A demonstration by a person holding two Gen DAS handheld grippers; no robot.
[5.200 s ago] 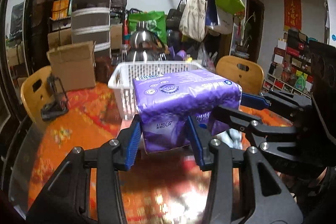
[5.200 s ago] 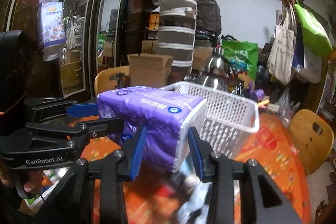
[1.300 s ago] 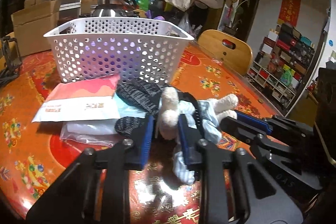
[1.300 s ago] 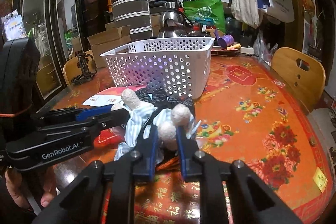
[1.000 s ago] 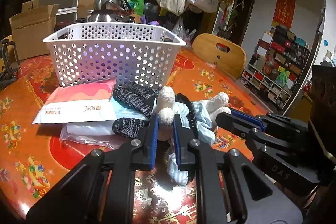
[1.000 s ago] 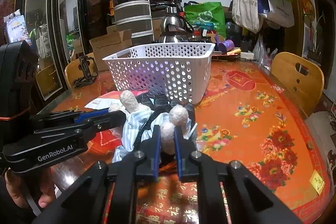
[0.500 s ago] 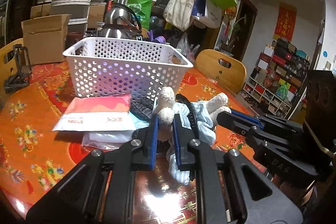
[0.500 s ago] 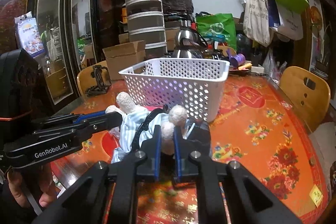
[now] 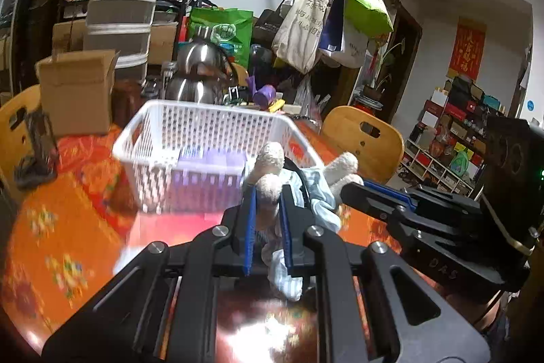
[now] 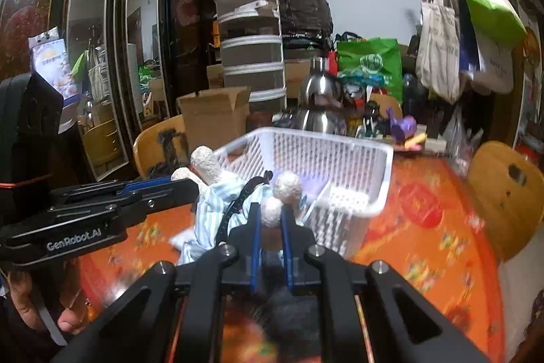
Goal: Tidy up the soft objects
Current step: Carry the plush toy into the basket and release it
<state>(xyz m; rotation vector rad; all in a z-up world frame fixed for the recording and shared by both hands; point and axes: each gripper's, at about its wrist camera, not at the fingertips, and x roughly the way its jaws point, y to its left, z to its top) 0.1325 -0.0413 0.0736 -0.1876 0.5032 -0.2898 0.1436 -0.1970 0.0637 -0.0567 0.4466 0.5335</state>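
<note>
A plush toy with cream limbs and pale blue striped clothes hangs in the air between both grippers, just in front of the white perforated basket. My left gripper is shut on one cream limb. My right gripper is shut on another limb of the plush toy. In the right wrist view the white basket stands right behind the toy. A purple tissue pack lies inside the basket.
An orange flowered tablecloth covers the round table. Behind the basket stand a steel kettle, a cardboard box and stacked containers. Wooden chairs ring the table. A dark sock lies below my right gripper.
Both grippers have lifted the plush toy off the table and carried it up toward the basket's rim. The pouches and socks under it have dropped out of the left wrist view.
</note>
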